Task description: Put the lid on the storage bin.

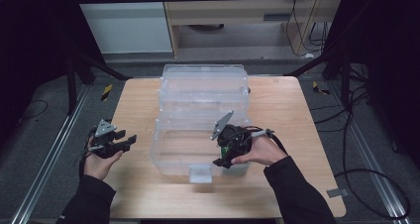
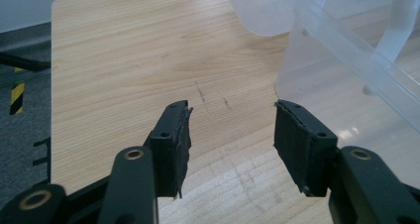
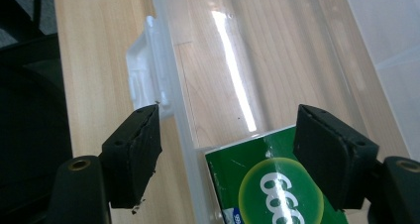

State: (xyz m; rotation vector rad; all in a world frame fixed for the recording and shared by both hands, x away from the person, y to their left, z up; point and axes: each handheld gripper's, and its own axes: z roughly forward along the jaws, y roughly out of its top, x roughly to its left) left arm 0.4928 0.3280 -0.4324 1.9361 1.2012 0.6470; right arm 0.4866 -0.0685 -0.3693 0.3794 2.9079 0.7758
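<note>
A clear plastic storage box (image 1: 157,149) stands open in the middle of the wooden table (image 1: 136,100), its lid (image 1: 203,83) tipped up behind it. A green carton (image 3: 267,184) with white print lies inside the box at its front right corner. My right gripper (image 3: 228,115) hangs over that corner (image 1: 223,159), open. One jaw is outside the front wall near the white latch (image 3: 143,80) and the other is over the carton. My left gripper (image 2: 233,110) is open and holds nothing. It hovers over bare wood left of the box (image 1: 129,140).
The box's corner and lid (image 2: 346,60) rise just right of my left jaws. The latch tab (image 1: 200,174) sticks out at the box's front. A metal frame, rails and cables surround the table on the grey floor.
</note>
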